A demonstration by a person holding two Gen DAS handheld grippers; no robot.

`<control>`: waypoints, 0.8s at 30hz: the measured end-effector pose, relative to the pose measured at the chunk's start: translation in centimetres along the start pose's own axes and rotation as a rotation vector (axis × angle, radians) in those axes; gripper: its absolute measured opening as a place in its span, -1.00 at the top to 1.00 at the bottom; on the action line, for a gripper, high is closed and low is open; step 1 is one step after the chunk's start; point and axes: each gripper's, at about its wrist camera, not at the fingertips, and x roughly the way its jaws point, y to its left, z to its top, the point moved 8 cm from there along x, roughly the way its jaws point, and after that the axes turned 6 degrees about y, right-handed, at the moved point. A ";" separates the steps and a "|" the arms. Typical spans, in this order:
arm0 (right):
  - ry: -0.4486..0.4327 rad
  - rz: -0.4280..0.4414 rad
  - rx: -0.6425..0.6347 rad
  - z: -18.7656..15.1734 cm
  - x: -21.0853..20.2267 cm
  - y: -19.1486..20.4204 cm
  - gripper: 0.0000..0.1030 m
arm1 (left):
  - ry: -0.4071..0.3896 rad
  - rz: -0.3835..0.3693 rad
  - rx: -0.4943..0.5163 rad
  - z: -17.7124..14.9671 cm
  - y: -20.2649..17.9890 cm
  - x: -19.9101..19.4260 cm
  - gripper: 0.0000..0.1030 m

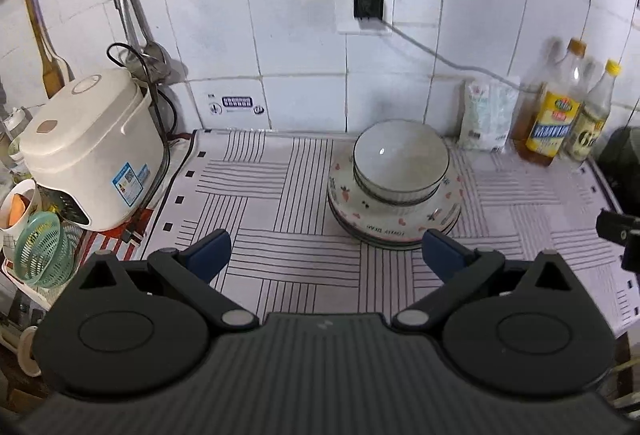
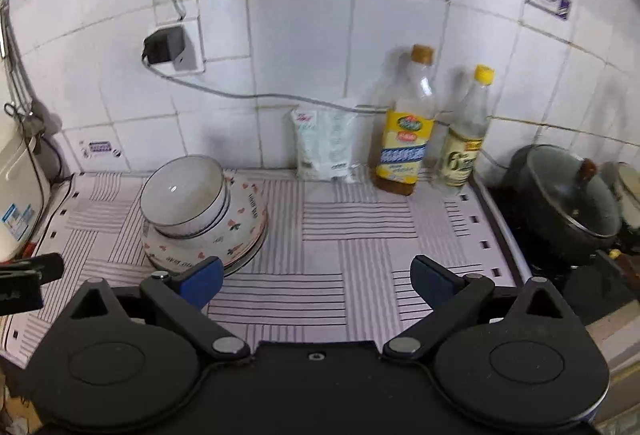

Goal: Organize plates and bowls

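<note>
A stack of dishes stands on the striped mat (image 1: pixel 280 195). White bowls with dark rims (image 1: pixel 400 163) sit nested on top of a larger bowl with red hearts (image 1: pixel 384 219), which rests on plates (image 1: pixel 384 241). My left gripper (image 1: pixel 326 255) is open and empty, just in front of the stack, a little to its left. In the right wrist view the white bowls (image 2: pixel 184 195), the heart bowl (image 2: pixel 224 235) and the plates (image 2: pixel 256 247) are at left. My right gripper (image 2: pixel 318 281) is open and empty, to the right of the stack.
A white rice cooker (image 1: pixel 88 151) stands at the mat's left, with a green basket (image 1: pixel 40 255) in front. Two bottles (image 2: pixel 404 139) (image 2: pixel 466 139) and a white bag (image 2: pixel 326 143) line the tiled wall. A dark pot (image 2: pixel 568 203) sits on the stove at right.
</note>
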 end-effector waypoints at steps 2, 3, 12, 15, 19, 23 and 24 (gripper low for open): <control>-0.006 -0.017 -0.001 -0.1 -0.9 -0.2 -0.97 | -0.016 0.001 0.012 0.0 -0.2 -0.9 -1.00; -0.008 -0.025 -0.002 -0.1 -1.3 -0.3 -0.97 | -0.023 0.004 0.018 0.0 -0.2 -1.4 -1.00; 0.026 -0.106 0.011 -1.6 -2.5 -1.2 -0.97 | -0.024 -0.007 0.048 -0.8 -0.9 -3.4 -1.00; 0.028 -0.101 0.003 -2.0 -2.7 -1.0 -0.97 | -0.014 0.008 0.039 -1.0 -0.7 -3.6 -1.00; 0.028 -0.094 -0.014 -2.3 -3.0 -0.4 -0.97 | -0.015 0.017 0.044 -1.4 -0.4 -4.0 -1.00; 0.023 -0.092 -0.023 -2.4 -3.4 0.2 -0.97 | -0.021 0.011 0.041 -1.7 -0.3 -4.1 -1.00; 0.020 -0.095 -0.025 -2.4 -3.4 0.3 -0.97 | -0.020 0.012 0.042 -1.7 -0.3 -4.1 -1.00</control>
